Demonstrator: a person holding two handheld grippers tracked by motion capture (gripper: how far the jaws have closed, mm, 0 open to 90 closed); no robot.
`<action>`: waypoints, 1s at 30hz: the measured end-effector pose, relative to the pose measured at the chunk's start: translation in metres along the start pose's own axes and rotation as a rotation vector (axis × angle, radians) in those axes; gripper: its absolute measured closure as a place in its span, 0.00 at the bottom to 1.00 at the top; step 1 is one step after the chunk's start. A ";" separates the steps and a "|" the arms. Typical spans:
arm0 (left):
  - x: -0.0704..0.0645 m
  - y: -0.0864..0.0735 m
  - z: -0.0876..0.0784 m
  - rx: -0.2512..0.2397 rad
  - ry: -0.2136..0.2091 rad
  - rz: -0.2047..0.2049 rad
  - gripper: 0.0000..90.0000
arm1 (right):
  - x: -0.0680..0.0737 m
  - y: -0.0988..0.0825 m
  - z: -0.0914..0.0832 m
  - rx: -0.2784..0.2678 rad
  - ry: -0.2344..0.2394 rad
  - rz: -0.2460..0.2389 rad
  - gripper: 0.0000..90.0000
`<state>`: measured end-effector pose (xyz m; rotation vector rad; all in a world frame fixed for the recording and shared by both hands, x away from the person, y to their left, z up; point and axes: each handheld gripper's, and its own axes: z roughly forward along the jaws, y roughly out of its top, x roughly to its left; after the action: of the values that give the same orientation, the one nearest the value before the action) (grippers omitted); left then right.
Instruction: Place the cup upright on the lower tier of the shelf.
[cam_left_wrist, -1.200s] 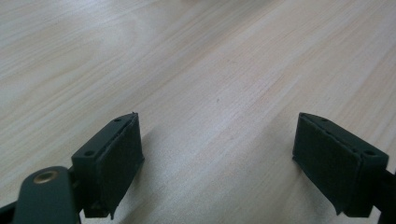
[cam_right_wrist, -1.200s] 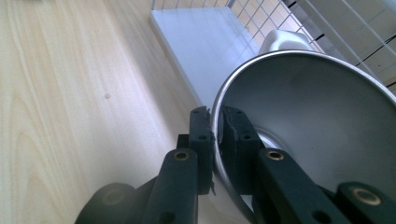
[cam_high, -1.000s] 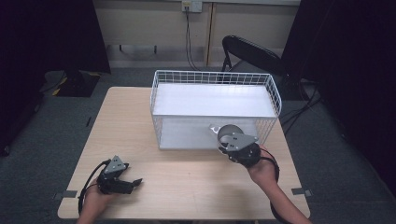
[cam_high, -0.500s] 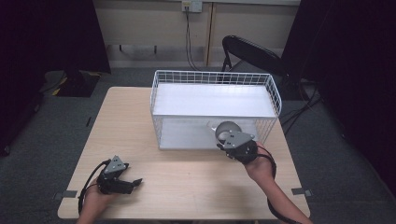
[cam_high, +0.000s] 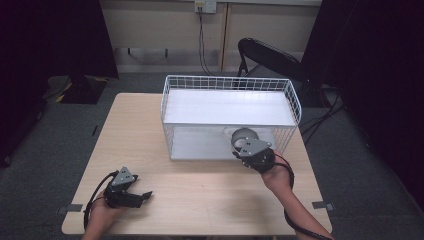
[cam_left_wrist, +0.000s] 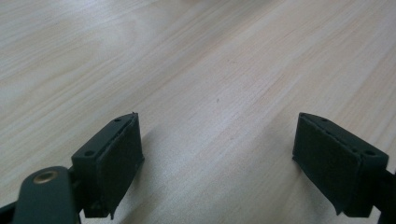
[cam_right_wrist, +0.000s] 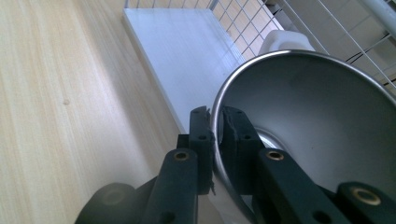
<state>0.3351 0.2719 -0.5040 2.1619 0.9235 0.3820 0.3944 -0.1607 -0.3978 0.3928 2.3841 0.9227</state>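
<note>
A shiny steel bowl (cam_high: 243, 136) (cam_right_wrist: 322, 116) hangs tilted at the front wall of the white wire basket (cam_high: 230, 78), at the basket's right part. My right gripper (cam_high: 241, 146) (cam_right_wrist: 215, 119) is shut on the bowl's rim, one pad inside and one outside. The bowl's hollow faces the right gripper view's camera, with the basket's wire wall (cam_right_wrist: 243, 18) and white floor (cam_right_wrist: 187, 51) behind it. My left gripper (cam_high: 146, 195) (cam_left_wrist: 217, 144) rests open on the wooden table (cam_high: 200, 200) at the front left, with bare wood (cam_left_wrist: 187, 56) between its pads.
The basket takes up the far middle and right of the table. Bare tabletop lies at the left and along the front. A black chair (cam_high: 270, 55) stands behind the table, and cables trail from both grippers.
My right gripper has shifted a little to the left and toward the basket with the bowl in it. The left gripper has kept still.
</note>
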 end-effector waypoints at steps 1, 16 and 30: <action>0.000 0.000 0.000 0.000 0.000 0.000 0.17 | 0.000 0.000 0.000 0.000 0.000 0.001 0.92; 0.000 0.000 0.000 0.000 0.000 0.000 0.17 | -0.005 -0.009 0.008 0.003 -0.025 0.015 0.92; 0.000 0.000 0.000 0.000 0.000 0.000 0.17 | -0.007 -0.014 0.017 0.011 -0.035 0.015 0.92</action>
<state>0.3351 0.2719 -0.5040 2.1622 0.9232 0.3817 0.4089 -0.1652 -0.4152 0.4278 2.3585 0.9019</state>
